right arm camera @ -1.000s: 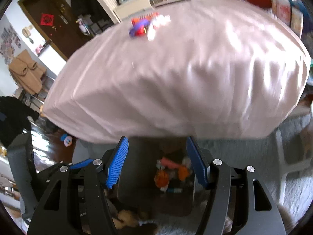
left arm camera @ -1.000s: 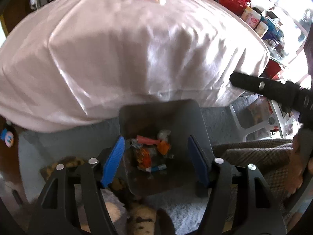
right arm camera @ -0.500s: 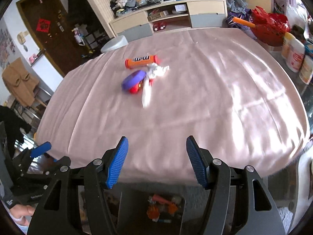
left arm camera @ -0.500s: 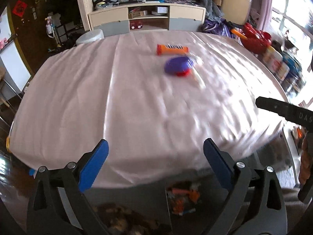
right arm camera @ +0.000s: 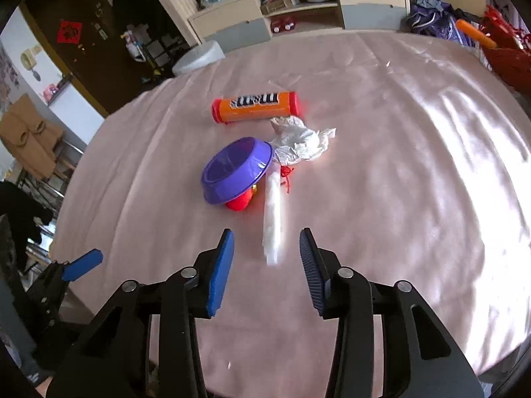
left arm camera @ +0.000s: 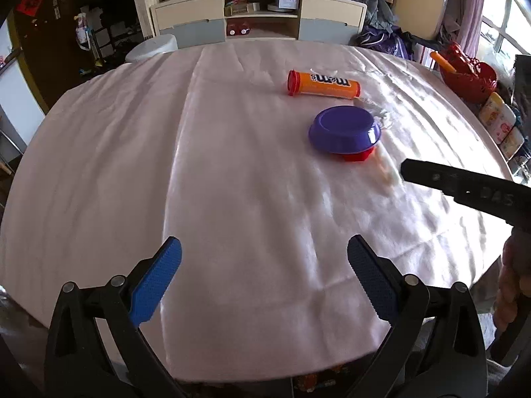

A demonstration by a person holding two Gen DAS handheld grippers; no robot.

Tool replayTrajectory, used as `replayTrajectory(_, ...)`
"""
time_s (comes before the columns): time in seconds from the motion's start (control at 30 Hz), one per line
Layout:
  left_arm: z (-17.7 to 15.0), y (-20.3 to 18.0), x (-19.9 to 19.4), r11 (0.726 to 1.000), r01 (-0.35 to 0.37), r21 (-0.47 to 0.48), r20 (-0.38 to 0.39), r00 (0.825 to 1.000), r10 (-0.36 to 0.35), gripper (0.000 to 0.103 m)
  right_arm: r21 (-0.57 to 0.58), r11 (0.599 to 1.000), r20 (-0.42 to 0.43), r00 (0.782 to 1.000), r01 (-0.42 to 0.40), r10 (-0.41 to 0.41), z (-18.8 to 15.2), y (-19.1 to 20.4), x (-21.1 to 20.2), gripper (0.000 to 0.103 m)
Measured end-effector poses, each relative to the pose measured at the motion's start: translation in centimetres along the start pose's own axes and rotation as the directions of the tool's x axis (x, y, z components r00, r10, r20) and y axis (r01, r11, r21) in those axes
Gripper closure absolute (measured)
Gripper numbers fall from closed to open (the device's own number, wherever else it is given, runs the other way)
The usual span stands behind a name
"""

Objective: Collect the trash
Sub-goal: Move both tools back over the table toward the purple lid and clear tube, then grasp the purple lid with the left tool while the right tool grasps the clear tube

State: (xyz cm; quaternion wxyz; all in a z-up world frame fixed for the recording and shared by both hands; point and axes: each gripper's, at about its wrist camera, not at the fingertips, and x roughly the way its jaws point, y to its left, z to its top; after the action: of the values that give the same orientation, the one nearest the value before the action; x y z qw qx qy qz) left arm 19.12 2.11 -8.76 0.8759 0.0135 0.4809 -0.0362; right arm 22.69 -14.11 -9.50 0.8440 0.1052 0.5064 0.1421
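On the pink-clothed table [right arm camera: 398, 199], only the right view shows crumpled white paper [right arm camera: 298, 142]; left gripper [left arm camera: 264, 265] spread wide, right gripper [right arm camera: 267, 258] narrowing, empty.

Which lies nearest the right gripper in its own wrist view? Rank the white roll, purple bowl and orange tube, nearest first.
1. White roll: just ahead of the right gripper, its near end between the fingers.
2. Purple bowl: ahead, left.
3. Orange tube: farthest, behind the bowl.

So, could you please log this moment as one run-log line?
left gripper: open, empty | right gripper: open, jaws just closing, lined up on white roll | orange tube, purple bowl: on table
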Motion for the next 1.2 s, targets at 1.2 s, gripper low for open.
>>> replayTrajectory(1.2,9.3,-6.4,8.7,0.992,0.126,0.032,-0.052,0.991,-0.124,0.024,0.026,0.998,0.153,0.987,0.049,-0.052,3.9,-5.6,-1.9,0.089)
